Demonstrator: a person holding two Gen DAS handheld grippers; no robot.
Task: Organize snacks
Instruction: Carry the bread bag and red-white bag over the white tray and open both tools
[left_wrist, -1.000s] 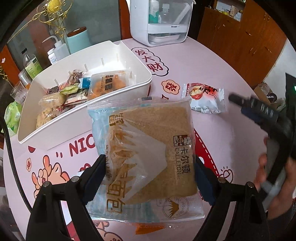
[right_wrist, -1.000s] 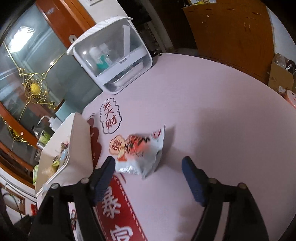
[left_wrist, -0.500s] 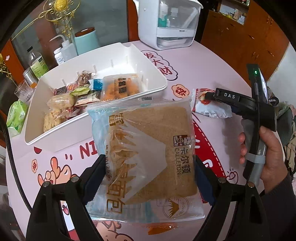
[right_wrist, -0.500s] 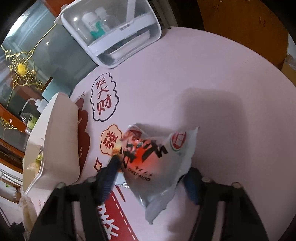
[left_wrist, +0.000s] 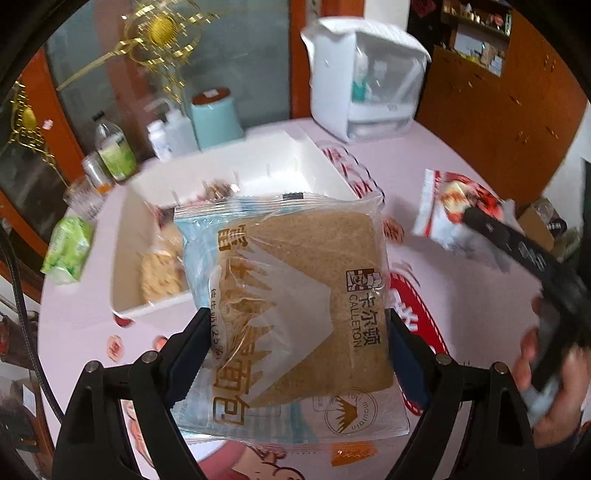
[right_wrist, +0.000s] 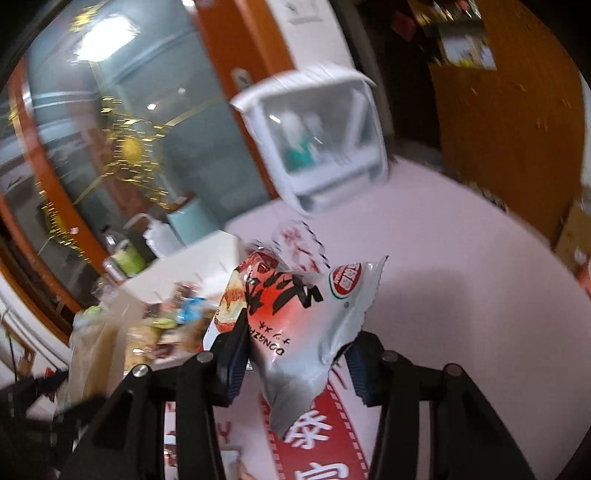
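Observation:
My left gripper is shut on a large clear-wrapped bread packet, held above the pink table in front of the white snack bin. Several snacks lie in the bin's left part. My right gripper is shut on a red-and-white snack packet, lifted off the table. In the left wrist view that same packet hangs at the right, gripped by the right tool in a person's hand. In the right wrist view the bin lies to the left, with the bread packet blurred at the far left.
A white appliance with a clear front stands at the table's back. Bottles, a pale blue canister and a green packet sit left of and behind the bin. Wooden cabinets lie beyond the table's right edge.
The right gripper closed on the red-and-white packet and lifted it off the table toward the bin. The left gripper rose with the bread packet, and the bin now looks farther below.

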